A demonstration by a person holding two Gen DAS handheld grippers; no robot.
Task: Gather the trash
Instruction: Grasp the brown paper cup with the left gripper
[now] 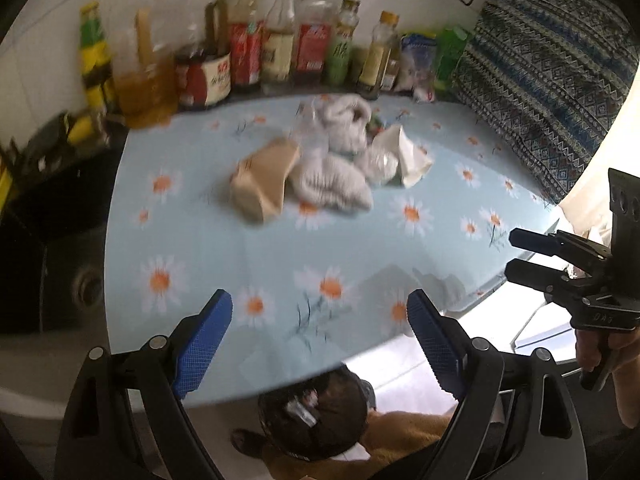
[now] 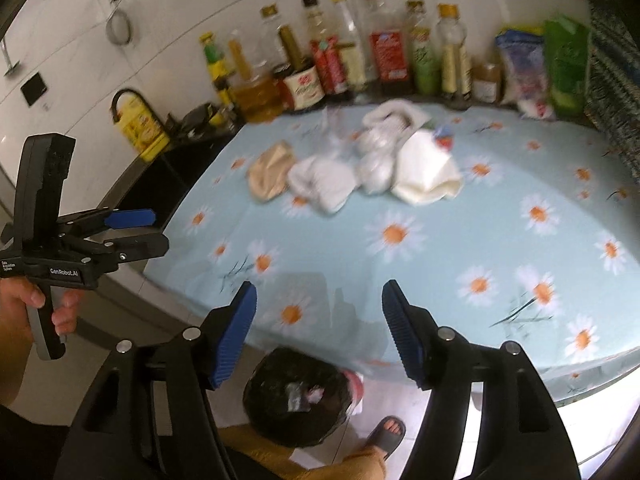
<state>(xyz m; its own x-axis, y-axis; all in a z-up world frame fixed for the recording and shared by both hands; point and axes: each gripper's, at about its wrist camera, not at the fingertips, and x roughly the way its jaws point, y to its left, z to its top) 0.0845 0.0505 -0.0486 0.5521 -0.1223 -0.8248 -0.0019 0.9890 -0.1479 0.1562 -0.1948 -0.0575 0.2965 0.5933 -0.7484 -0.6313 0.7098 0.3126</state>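
Observation:
A pile of trash lies at the middle back of the daisy-print table (image 1: pixel 240 256) (image 2: pixel 440 240): a crumpled brown paper bag (image 1: pixel 264 180) (image 2: pixel 270 176), white tissues (image 1: pixel 332 184) (image 2: pixel 324 184), clear plastic (image 1: pixel 376 164) (image 2: pixel 376 164) and white paper (image 1: pixel 408 156) (image 2: pixel 424 176). On the floor below the table's near edge stands a bin lined with a black bag (image 1: pixel 312 416) (image 2: pixel 296 396), with some scraps inside. My left gripper (image 1: pixel 320 320) (image 2: pixel 158 230) hangs open above the near edge, holding nothing. My right gripper (image 2: pixel 320 320) (image 1: pixel 512 254) is also open and empty, to its right.
A row of sauce and oil bottles (image 1: pixel 248 52) (image 2: pixel 360 52) lines the back wall. A patterned cloth (image 1: pixel 540 80) hangs at the right. A yellow jug (image 2: pixel 140 120) and a dark counter (image 1: pixel 60 220) are at the left. The person's sandalled foot (image 2: pixel 386 432) is beside the bin.

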